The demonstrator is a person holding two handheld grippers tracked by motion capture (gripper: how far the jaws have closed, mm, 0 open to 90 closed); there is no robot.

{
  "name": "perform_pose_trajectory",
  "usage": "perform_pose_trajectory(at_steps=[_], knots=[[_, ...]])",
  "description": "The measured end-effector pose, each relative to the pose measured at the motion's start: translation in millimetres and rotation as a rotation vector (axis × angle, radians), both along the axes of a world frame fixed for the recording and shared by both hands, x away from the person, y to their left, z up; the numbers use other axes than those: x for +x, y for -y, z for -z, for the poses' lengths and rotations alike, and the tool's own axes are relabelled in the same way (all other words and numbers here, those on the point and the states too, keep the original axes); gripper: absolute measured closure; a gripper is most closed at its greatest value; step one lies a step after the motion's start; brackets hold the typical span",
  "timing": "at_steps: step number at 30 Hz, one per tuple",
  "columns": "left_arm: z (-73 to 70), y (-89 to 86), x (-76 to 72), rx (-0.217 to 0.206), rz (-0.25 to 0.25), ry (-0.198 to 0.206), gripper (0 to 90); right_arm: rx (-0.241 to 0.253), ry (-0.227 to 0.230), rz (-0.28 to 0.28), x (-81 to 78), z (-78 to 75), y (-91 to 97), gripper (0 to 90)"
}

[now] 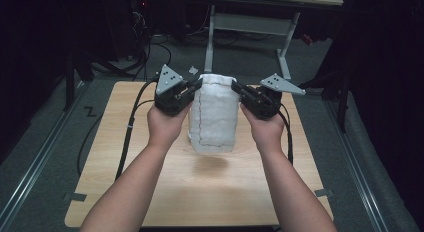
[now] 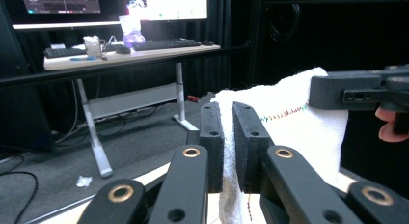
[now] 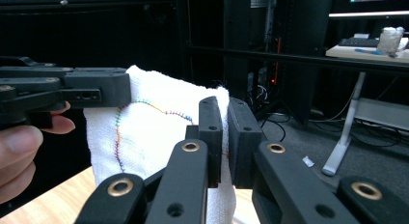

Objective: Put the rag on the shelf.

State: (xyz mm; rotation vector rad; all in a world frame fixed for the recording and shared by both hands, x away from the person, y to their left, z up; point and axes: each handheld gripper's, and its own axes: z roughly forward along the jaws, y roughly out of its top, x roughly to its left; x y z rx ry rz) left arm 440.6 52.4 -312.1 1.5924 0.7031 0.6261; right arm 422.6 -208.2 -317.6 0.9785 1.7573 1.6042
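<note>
High view: a white cloth (image 1: 214, 114) hangs in the air above the middle of a light wooden table (image 1: 150, 192), held up by its two top corners. Its lower edge is clear of the tabletop, and a faint shadow lies on the wood below it. A line of coloured stitching runs down the left part of the cloth and along its bottom edge.

The left gripper (image 1: 196, 86) holds the top left corner, with the person's left hand (image 1: 166, 123) wrapped around its body. The right gripper (image 1: 237, 88) holds the top right corner, carried by the right hand (image 1: 267, 126). The two grippers sit level with each other, on either side of the cloth's top edge, tips pointing inward.

Left gripper view: the two black jaws are closed almost fully, with a fold of the white cloth (image 2: 289, 122) pinched in the narrow gap between them. The cloth spreads away to the right, where the other gripper clamps its far corner.

Right gripper view: the jaws are likewise nearly together, clamped on the cloth's (image 3: 154, 137) edge. The cloth stretches left to the other gripper, and the multicoloured stitching curves across its face.

Beyond the table stands a desk (image 2: 130, 55) bearing keyboards and monitors.
</note>
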Motion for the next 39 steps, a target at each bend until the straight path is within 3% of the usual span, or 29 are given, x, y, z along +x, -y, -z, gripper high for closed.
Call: perform_pose_trajectory(at_steps=[5,13,17,21,28,30,33,39], knots=[[0.2,0.7,18.8,0.027,-0.014,0.002,83.4,0.014,-0.014,0.017,18.5,-2.7,2.4,86.1],[-6.1,0.5,42.2,0.016,-0.017,-0.005,83.2,0.027,-0.029,0.007,39.2,-9.8,6.1,86.1],[-9.0,4.3,53.0,0.069,-0.032,0.011,82.9,0.021,-0.053,0.021,51.5,-12.4,7.9,86.1],[-10.1,6.0,63.1,0.064,-0.045,0.006,83.0,-0.008,-0.069,0.035,61.9,-16.4,5.2,86.1],[1.6,8.8,91.7,0.056,-0.087,-0.086,82.7,-0.047,-0.113,0.033,89.9,-15.8,1.2,86.0],[6.2,12.9,98.2,0.09,-0.093,-0.104,82.4,-0.051,-0.141,0.046,96.7,-9.4,1.9,86.0],[13.2,17.0,105.6,0.083,-0.088,-0.147,82.3,-0.074,-0.17,0.074,105.7,1.0,2.9,85.8],[36.6,20.2,118.8,0.128,-0.081,-0.24,82.0,-0.125,-0.243,0.09,118.9,20.7,3.4,85.4]])
